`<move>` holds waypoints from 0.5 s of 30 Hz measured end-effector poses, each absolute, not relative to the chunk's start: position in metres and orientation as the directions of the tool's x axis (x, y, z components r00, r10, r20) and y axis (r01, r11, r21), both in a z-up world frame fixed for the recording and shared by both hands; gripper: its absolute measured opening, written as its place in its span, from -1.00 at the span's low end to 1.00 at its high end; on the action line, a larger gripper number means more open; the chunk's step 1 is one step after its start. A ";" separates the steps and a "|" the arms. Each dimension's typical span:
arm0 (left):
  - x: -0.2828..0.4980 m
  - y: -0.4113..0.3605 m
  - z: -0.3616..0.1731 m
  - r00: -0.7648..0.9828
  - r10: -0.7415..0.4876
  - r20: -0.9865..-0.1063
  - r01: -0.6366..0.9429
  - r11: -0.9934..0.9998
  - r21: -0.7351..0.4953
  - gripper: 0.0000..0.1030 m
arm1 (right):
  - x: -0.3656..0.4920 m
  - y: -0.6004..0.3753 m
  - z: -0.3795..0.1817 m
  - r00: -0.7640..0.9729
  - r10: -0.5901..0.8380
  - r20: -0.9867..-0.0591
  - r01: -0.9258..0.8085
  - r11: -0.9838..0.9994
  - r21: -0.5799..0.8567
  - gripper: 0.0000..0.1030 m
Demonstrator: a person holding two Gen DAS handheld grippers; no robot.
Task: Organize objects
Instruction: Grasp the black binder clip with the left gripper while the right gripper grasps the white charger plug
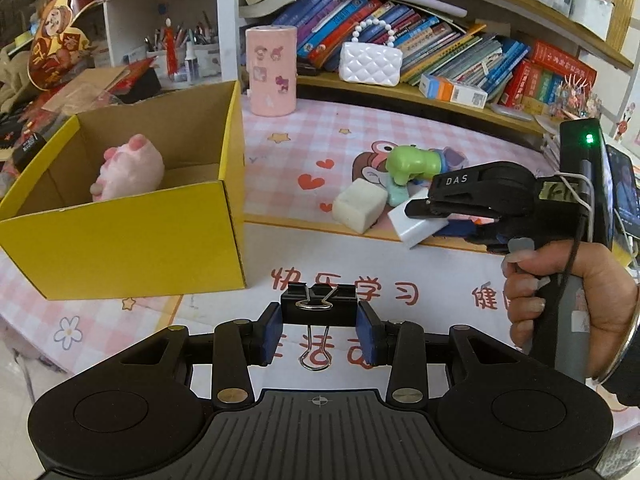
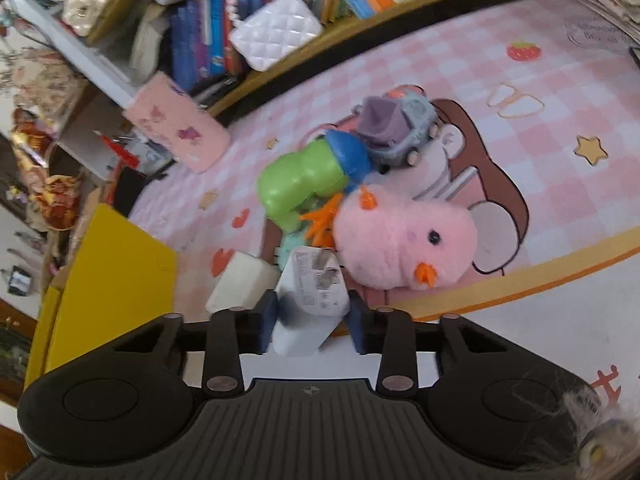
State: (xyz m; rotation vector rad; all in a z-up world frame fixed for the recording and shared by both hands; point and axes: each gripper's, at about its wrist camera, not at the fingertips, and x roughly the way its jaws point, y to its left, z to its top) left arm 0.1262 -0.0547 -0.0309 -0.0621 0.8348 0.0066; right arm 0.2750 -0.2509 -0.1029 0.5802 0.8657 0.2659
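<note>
Left tool (image 1: 319,330) clamps binder clip (image 1: 318,300), yellow box (image 1: 132,240) ahead-left holding one pink plush (image 1: 130,170). Right tool (image 2: 313,326) closed on white charger (image 2: 314,300); toy pile beyond still unsorted.

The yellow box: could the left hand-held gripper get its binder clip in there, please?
Probably yes. The yellow box is open-topped, just ahead-left of the left hand-held gripper holding the binder clip, with only a pink plush inside.

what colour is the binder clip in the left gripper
Black, with silver wire handles; the binder clip shows best in the left wrist view.
</note>
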 end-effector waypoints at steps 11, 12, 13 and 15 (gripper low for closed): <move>0.113 -0.040 -0.031 0.683 -0.030 -0.730 -0.059 0.994 -0.096 -0.27 | 0.217 -0.237 -0.068 0.649 0.400 -0.647 -0.126 0.895 0.427 -0.53; 0.111 -0.039 -0.031 0.684 -0.033 -0.728 -0.062 0.993 -0.103 -0.27 | 0.211 -0.235 -0.065 0.649 0.391 -0.653 -0.133 0.903 0.408 -0.53; 0.109 -0.037 -0.032 0.686 -0.036 -0.727 -0.063 0.992 -0.108 -0.27 | 0.205 -0.232 -0.064 0.648 0.380 -0.660 -0.137 0.911 0.390 -0.53; 0.106 -0.034 -0.032 0.689 -0.042 -0.724 -0.065 0.991 -0.119 -0.27 | 0.192 -0.227 -0.059 0.639 0.360 -0.679 -0.141 0.924 0.357 -0.53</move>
